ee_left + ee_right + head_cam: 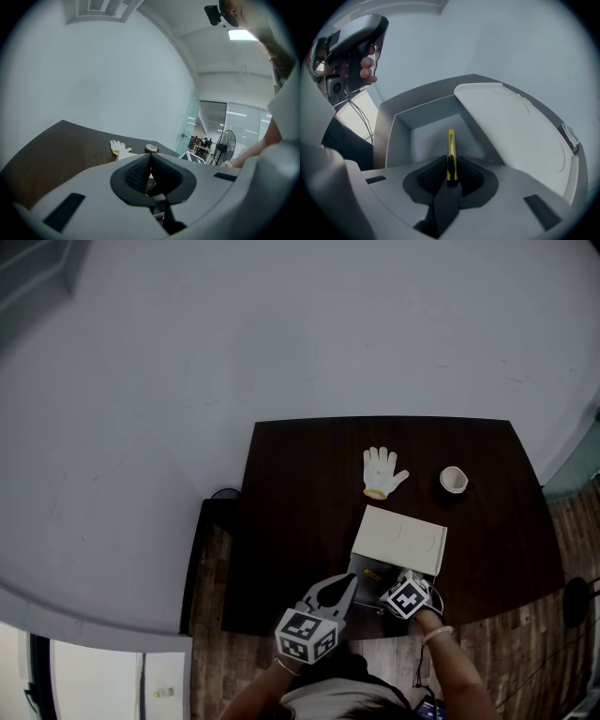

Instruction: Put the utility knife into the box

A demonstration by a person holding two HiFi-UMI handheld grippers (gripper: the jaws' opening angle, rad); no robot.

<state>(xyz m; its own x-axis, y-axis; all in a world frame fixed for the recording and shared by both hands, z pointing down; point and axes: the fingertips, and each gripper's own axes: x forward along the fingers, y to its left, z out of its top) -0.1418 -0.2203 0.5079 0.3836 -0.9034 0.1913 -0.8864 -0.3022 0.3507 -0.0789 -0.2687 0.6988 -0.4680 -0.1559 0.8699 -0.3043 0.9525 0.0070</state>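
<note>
**A:** Start on the left. What is the left hand-held gripper (pixel 150 157) doing?

**B:** Its jaws are closed on each other with nothing between them. It hovers just beside the near left corner of the box (pixel 401 140), above the dark tabletop (pixel 300 512). A white glove (pixel 382 472) lies beyond the box, well apart from it.

**A:** And the box itself?

**B:** It is open. Its grey tray looks empty, and the white lid (pixel 520 126) is folded back on the far side.

**A:** Where is the utility knife (pixel 450 143)?

**B:** In the right hand-held gripper (pixel 451 160). The pads are closed on the dark rear end of the knife. The yellow body sticks out ahead of the jaws, over the tray and angled down into it. I can't tell whether the tip touches the floor of the box.

**A:** How would you expect it to handle?

**B:** I'd judge it light, stiff and narrow, with a smooth plastic shell that could slip or swivel in a light pinch. Holding it across the flat sides near the rear end seems sound, because it keeps the pads away from the blade end. I can't tell whether the blade is out. The drop into the box looks short, so it shouldn't bounce much.
</note>
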